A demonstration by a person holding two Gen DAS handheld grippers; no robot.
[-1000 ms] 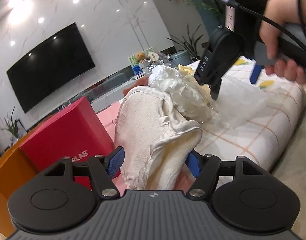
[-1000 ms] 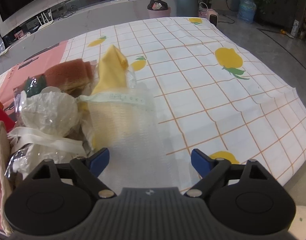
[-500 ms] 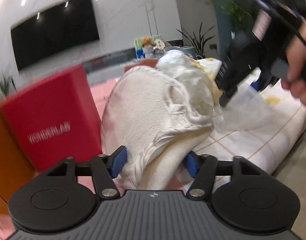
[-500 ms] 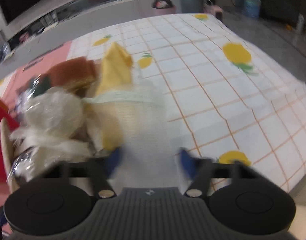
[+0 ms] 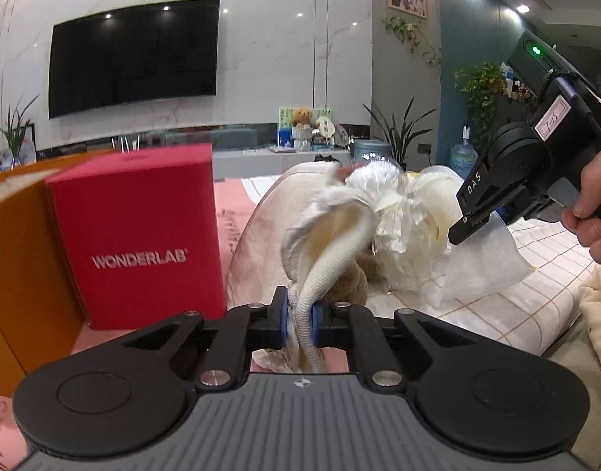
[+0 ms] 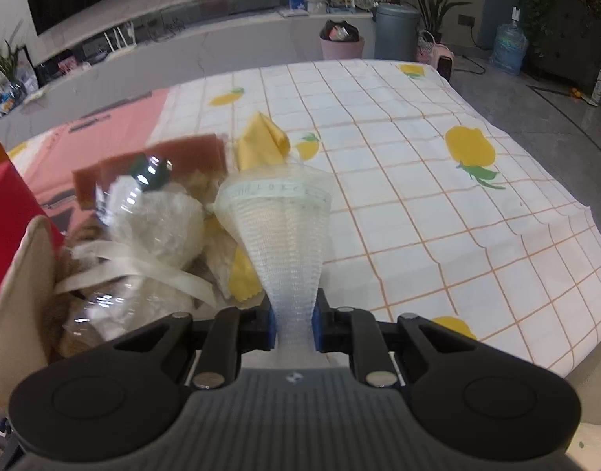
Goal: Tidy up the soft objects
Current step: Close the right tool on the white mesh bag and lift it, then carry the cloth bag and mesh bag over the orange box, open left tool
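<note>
Soft objects sit heaped in a cream cloth bag [image 5: 261, 243] at the near-left corner of the table [image 6: 438, 196], beside a red box [image 5: 139, 235]. Your left gripper [image 5: 299, 314] is pressed together on the bag's padded rim [image 5: 332, 263], apparently pulling it aside so the mouth gapes toward your other hand. Your right gripper [image 6: 294, 324] pinches the narrow end of a white mesh sleeve [image 6: 284, 231], which fans out ahead of the fingers and hangs just beside the heap, touching a yellow cloth [image 6: 261, 145]. Plastic-wrapped white bundles [image 6: 159, 219] and a brown sponge-like block [image 6: 171, 153] crowd the opening, with a strap [image 6: 135, 267] lying across them. Judging by these holds, you are about to feed the sleeve in; the limp mesh could snag on that strap.
</note>
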